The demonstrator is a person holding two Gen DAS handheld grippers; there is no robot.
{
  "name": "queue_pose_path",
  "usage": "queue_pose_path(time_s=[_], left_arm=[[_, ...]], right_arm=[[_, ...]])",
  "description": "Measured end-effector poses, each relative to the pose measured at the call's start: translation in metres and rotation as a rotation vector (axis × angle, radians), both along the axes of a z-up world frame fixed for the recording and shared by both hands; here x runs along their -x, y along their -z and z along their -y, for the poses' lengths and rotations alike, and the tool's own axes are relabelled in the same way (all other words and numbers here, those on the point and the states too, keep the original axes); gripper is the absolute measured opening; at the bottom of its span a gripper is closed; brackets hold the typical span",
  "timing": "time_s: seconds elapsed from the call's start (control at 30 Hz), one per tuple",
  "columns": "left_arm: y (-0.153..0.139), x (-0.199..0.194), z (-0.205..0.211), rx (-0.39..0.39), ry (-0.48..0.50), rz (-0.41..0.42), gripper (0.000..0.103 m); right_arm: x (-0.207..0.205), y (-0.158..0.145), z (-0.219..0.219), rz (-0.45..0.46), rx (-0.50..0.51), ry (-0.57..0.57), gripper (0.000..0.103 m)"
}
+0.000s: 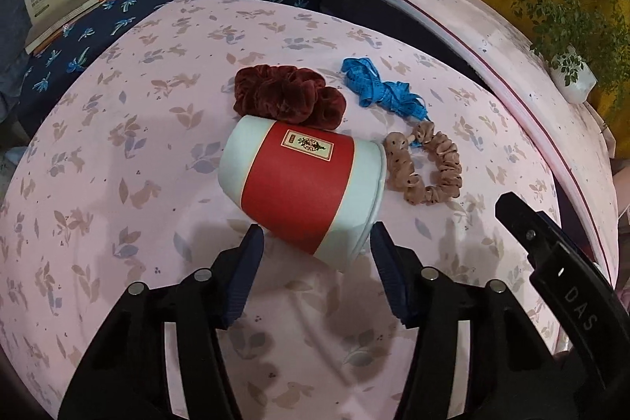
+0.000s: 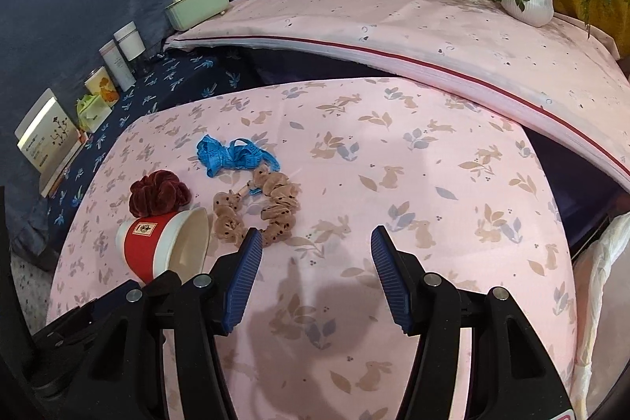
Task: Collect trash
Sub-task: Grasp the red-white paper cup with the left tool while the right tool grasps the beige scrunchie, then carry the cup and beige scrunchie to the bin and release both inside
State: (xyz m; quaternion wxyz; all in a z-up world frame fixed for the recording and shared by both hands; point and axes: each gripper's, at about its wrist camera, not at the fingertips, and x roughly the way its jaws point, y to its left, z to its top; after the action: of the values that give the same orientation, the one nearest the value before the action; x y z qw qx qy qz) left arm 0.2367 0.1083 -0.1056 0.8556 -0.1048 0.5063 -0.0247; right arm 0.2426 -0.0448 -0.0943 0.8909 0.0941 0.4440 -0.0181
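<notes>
Through my left wrist camera, my left tongs [image 1: 315, 247] straddle the near end of a paper cup [image 1: 301, 184] that lies on its side on the pink rabbit-print tabletop [image 1: 118, 184]. The blue pads sit at either side of the cup's lower edge, close to it, but I cannot tell whether they are pressing yet, so I count it as framed, not gripped. Just behind the cup, touching it, lies a dark red scrunchie [image 1: 287, 97]. A crumpled blue ribbon [image 1: 380, 89] lies near it to the right, and a tan scrunchie [image 1: 427, 166] rests just beside the cup's open mouth. Part of my right tool juts in at the lower right.

Through my right wrist camera, my right tongs [image 2: 317, 243] stand open over bare cloth with nothing between the pads. The cup [image 2: 157, 247] is off to their left, its mouth turned toward the tan scrunchie [image 2: 256, 209], with the red scrunchie [image 2: 157, 193] behind it and the ribbon [image 2: 232, 154] farther back.

As I judge it, the collecting has barely begun: all four items lie on the tabletop, and I see no bin in either view. The cup looks to be first; the rest remains.
</notes>
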Motion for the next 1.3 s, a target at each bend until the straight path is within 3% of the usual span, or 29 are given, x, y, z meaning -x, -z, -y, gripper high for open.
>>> queue_pose_path(time_s=[0.2, 0.27, 0.37, 0.5, 0.6, 0.93, 1.3], left_arm=[[0.006, 0.002, -0.018, 0.013, -0.005, -0.011, 0.043], [0.006, 0.003, -0.021, 0.018, 0.007, -0.007, 0.034], [0.004, 0.004, -0.024, 0.008, 0.022, 0.007, 0.026], [0.002, 0.004, -0.026, 0.005, 0.028, 0.021, 0.02], [0.0, 0.004, -0.027, 0.002, 0.029, 0.027, 0.013], [-0.017, 0.021, -0.015, 0.011, 0.047, 0.043, 0.006], [-0.048, 0.066, 0.03, 0.019, 0.131, 0.088, 0.004]], right_arm=[[-0.021, 0.014, -0.01, -0.03, -0.016, -0.009, 0.056], [-0.028, 0.02, -0.011, -0.042, -0.015, -0.006, 0.053], [-0.038, 0.031, -0.014, -0.067, -0.015, -0.008, 0.042], [-0.044, 0.042, -0.019, -0.09, -0.022, -0.022, 0.019], [-0.042, 0.042, -0.023, -0.087, -0.013, -0.026, 0.011], [0.003, 0.011, -0.012, -0.035, -0.018, -0.003, 0.008], [0.078, -0.028, 0.026, 0.027, -0.034, 0.06, 0.008]])
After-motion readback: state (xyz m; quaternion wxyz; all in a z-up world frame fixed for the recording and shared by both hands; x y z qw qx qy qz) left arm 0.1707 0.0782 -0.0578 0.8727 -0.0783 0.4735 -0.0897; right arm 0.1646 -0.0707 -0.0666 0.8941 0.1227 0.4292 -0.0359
